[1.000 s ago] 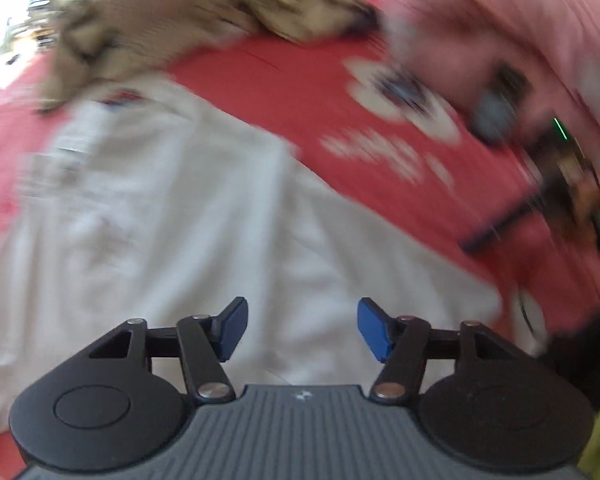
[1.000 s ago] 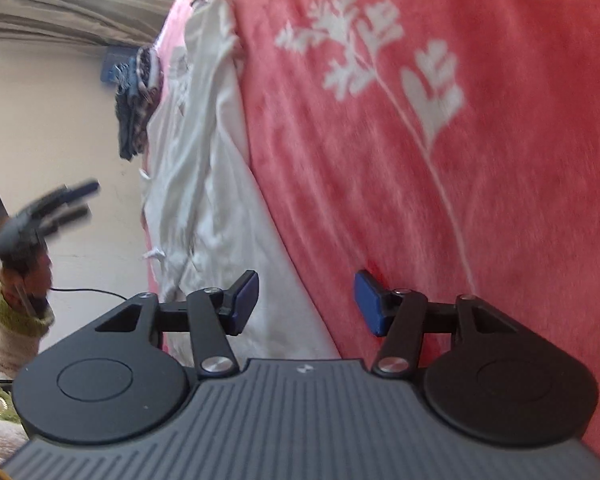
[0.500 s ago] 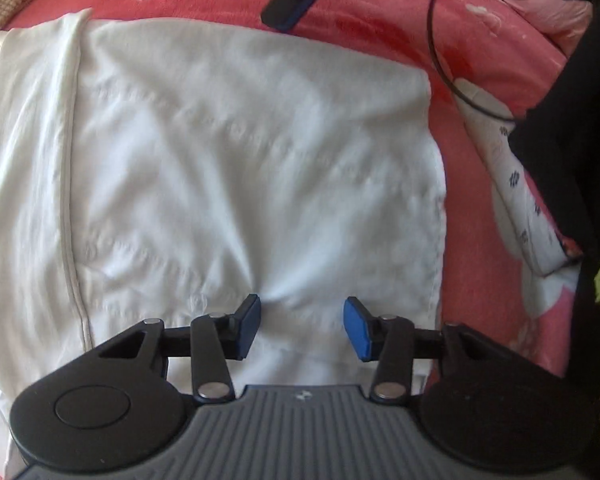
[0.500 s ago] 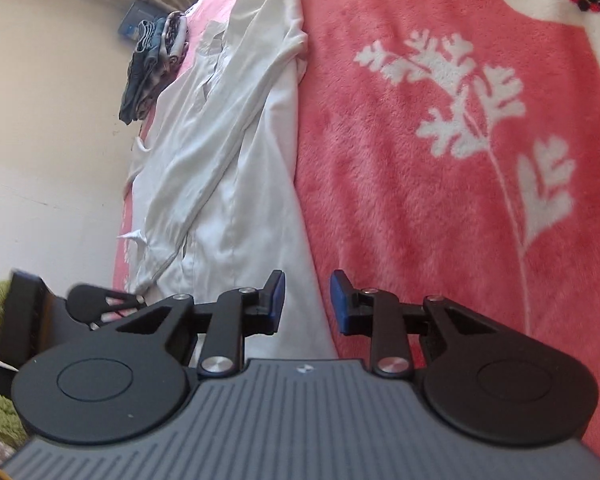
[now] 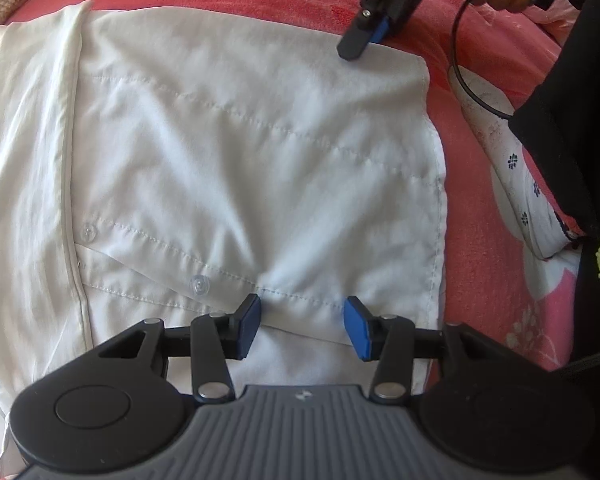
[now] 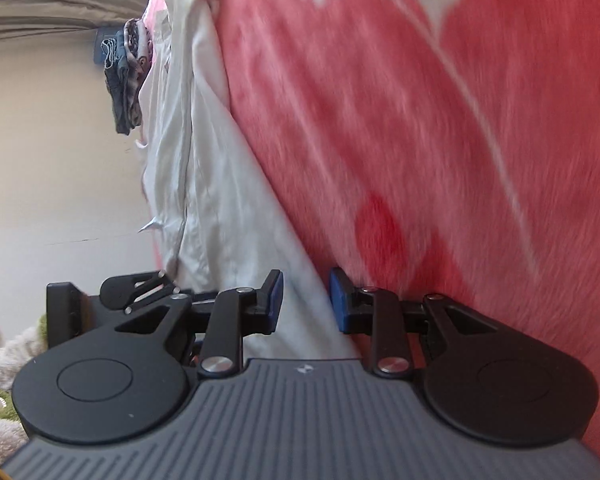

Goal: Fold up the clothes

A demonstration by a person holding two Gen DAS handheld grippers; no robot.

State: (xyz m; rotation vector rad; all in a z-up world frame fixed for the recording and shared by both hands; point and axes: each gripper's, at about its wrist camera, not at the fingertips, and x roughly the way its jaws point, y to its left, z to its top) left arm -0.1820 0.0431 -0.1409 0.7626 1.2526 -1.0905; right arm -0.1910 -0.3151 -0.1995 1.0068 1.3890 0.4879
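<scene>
The left gripper (image 5: 302, 322) stands jaws apart over the near hem of the white button shirt (image 5: 236, 152), cloth between but unpinched. The right gripper (image 5: 366, 38), jaws narrowly apart, meets the far hem corner. The shirt's long axis runs leftward across the red floral blanket (image 5: 480, 248), away from both grippers.

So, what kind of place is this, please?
Probably a bedroom: a white shirt lies on a plush red floral blanket, other clothes are piled at its edge, and a plain wall stands behind.

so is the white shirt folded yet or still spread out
Partly folded: the white shirt lies flat on the pink blanket, one side already turned in along a long crease, hem not yet brought up.
</scene>
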